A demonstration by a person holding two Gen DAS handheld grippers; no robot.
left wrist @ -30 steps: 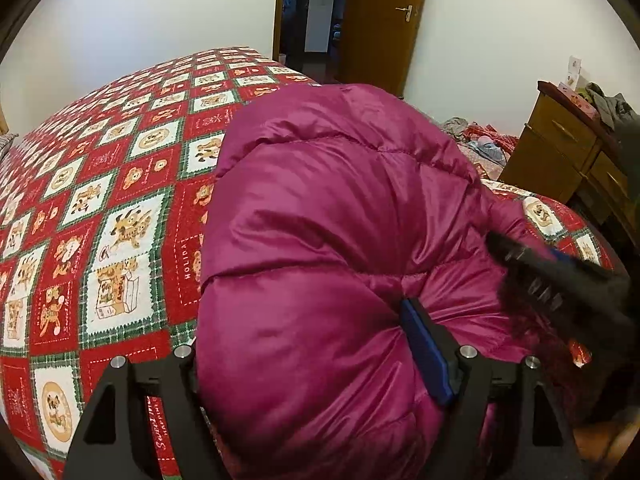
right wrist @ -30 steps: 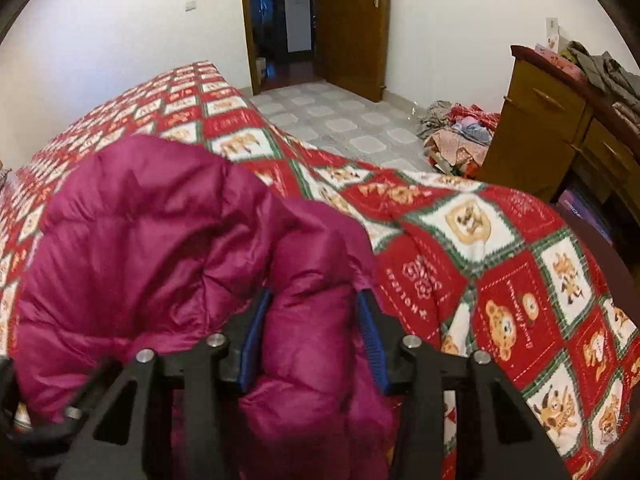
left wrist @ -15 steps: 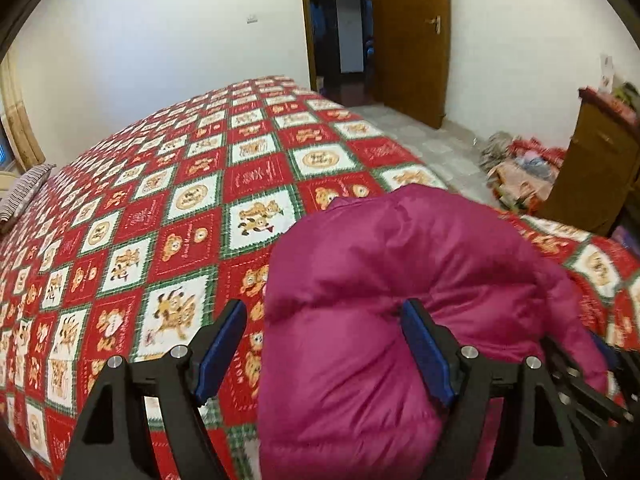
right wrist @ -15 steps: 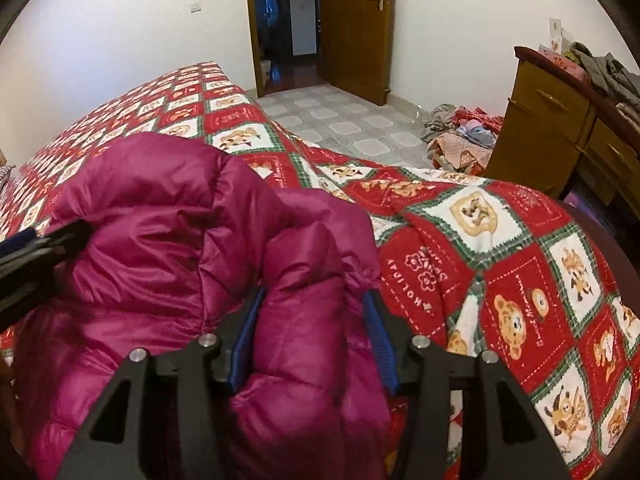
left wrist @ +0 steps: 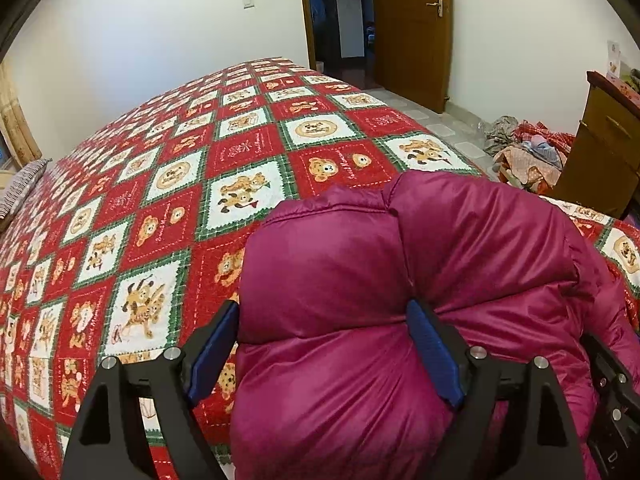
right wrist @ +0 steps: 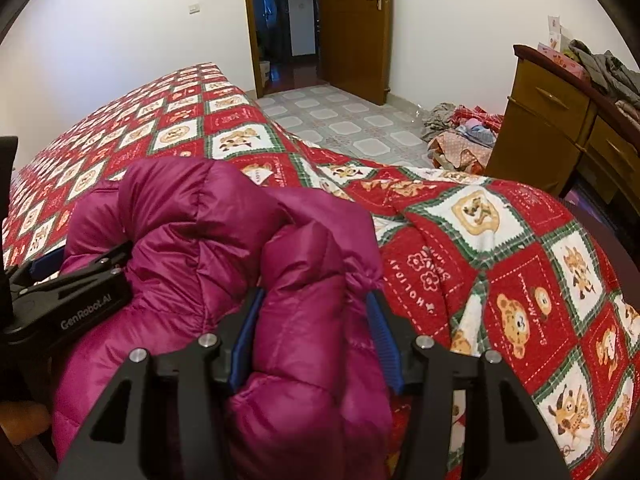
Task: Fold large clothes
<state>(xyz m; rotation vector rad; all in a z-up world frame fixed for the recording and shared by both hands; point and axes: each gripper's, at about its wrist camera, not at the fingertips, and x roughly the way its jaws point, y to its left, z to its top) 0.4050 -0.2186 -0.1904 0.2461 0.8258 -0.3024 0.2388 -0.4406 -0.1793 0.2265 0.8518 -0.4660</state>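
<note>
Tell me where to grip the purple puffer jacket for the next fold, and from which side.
Probably grip the puffer jacket along its stitched seam, where the padding thins, coming from the near bed edge. The quilted panels bulge too much for a firm pinch.

Jacket (left wrist: 400,320) bunched on the quilt (left wrist: 200,184) at the bed's near edge
It lies between both grippers' jaws; door (right wrist: 356,28) beyond them, dresser (right wrist: 560,128) to their right

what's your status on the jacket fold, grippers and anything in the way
Left gripper jaws just widened, jacket bulk between them, left pad clear. Right gripper jaws easing apart around a fold of the magenta puffer jacket. Jacket bunched at the quilt edge. Nothing blocking.
</note>
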